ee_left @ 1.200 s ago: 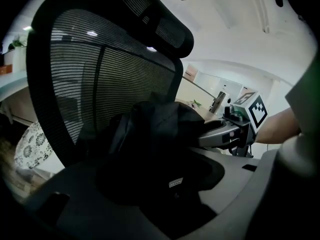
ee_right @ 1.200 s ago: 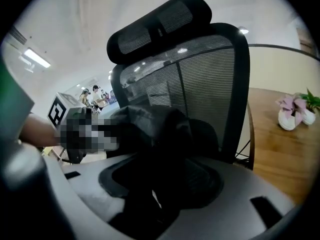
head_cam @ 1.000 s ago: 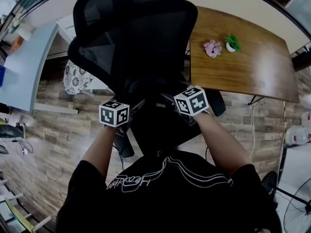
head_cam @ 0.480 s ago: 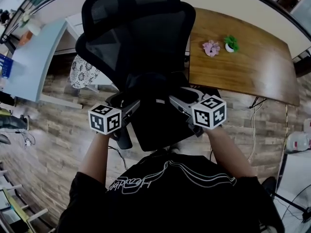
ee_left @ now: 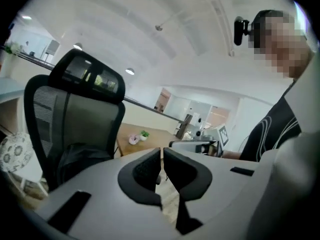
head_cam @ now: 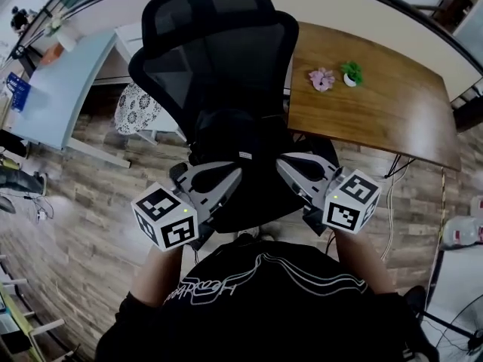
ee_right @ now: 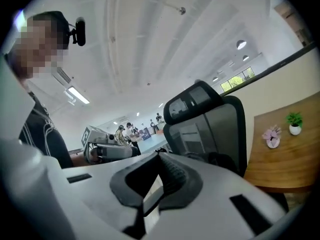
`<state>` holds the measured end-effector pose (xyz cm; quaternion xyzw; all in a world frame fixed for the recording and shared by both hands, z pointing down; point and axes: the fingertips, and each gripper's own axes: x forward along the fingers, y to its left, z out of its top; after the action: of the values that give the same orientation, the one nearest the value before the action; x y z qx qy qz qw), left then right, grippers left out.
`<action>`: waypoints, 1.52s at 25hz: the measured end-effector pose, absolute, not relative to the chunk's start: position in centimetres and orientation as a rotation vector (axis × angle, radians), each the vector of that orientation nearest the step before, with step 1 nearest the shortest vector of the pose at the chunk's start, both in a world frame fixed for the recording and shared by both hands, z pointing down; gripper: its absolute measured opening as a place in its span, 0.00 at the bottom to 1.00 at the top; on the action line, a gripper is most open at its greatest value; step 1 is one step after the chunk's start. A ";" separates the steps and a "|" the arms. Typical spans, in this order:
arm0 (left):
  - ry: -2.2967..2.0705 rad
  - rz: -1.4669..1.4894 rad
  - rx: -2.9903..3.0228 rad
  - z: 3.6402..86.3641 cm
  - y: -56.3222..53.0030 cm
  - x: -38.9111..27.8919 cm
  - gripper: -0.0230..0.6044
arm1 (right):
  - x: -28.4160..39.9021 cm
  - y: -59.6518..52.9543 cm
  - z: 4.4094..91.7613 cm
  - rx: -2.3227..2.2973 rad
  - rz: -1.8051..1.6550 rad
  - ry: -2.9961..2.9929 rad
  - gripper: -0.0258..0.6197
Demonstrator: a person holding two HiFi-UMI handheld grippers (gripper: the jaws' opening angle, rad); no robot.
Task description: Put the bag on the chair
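A black bag (head_cam: 240,136) lies on the seat of the black mesh office chair (head_cam: 215,59), against its backrest. My left gripper (head_cam: 235,175) hovers at the seat's front left, jaws shut with nothing between them. At the front right my right gripper (head_cam: 284,166) is shut and empty too. Neither touches the bag. In the left gripper view the closed left gripper (ee_left: 162,158) points up past the chair (ee_left: 75,114), with the bag (ee_left: 80,160) dark on the seat. In the right gripper view the closed right gripper (ee_right: 159,171) faces the chair (ee_right: 210,124).
A wooden table (head_cam: 377,108) stands right of the chair, with a pink flower (head_cam: 322,79) and a small green plant (head_cam: 349,72) on it. A pale blue desk (head_cam: 60,81) and a patterned cushion (head_cam: 136,108) sit at the left. Cables trail over the plank floor (head_cam: 90,225).
Both grippers have drawn back from the bag toward my body and spread apart. Their jaws, open a second ago, are now closed. The bag stays on the seat.
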<state>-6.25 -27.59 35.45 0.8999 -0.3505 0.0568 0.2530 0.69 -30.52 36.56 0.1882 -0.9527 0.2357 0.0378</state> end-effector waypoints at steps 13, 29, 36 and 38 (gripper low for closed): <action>-0.997 0.038 2.534 31.1 -21.7 -1.1 0.10 | 5.4 -23.6 32.3 0.585 0.642 -3.006 0.03; -1.003 0.094 2.532 32.5 -20.6 -0.8 0.10 | 5.0 -22.2 33.4 0.559 0.673 -2.989 0.03; -1.006 0.097 2.487 34.8 -20.7 -1.2 0.10 | 4.5 -22.5 36.1 0.548 0.728 -2.947 0.03; -1.018 0.092 2.475 35.2 -20.7 -1.6 0.10 | 4.3 -22.5 36.5 0.548 0.722 -2.939 0.03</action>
<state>-1.59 -20.69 35.24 0.8995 -0.3699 0.0334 0.2301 4.33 -22.51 36.46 0.1781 -0.9551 0.2345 0.0329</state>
